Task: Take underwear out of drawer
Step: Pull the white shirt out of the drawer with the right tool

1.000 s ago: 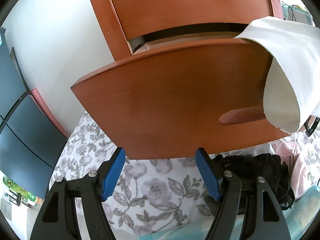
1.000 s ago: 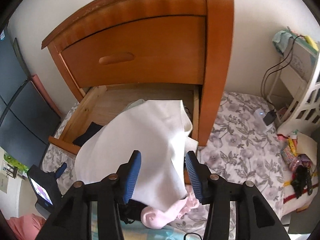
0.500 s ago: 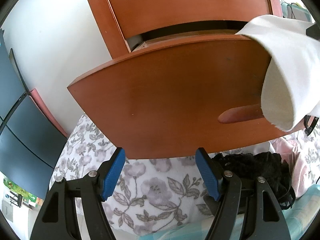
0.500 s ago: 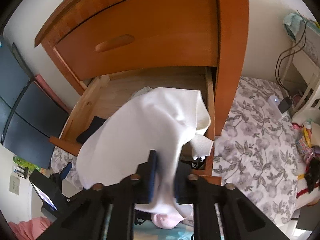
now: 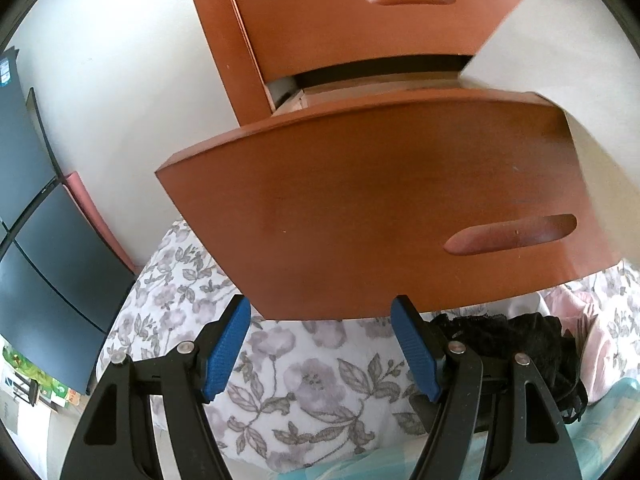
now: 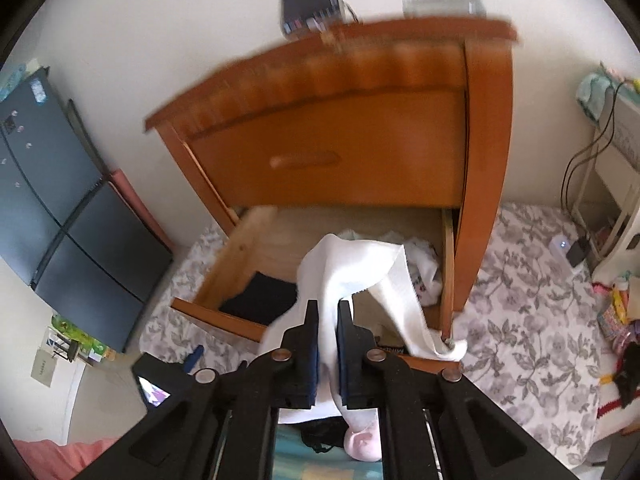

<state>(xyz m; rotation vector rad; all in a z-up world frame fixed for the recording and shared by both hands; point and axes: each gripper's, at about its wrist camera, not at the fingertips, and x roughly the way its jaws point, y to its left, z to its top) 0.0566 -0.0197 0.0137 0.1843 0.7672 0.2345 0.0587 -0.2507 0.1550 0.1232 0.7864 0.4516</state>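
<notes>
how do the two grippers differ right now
The right gripper is shut on the white garment, while the left gripper stands open with nothing between its fingers. The right is over the open drawer; the left faces its front panel. Both have blue pads.

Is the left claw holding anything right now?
No, the left claw stands open and empty below the drawer front.
</notes>
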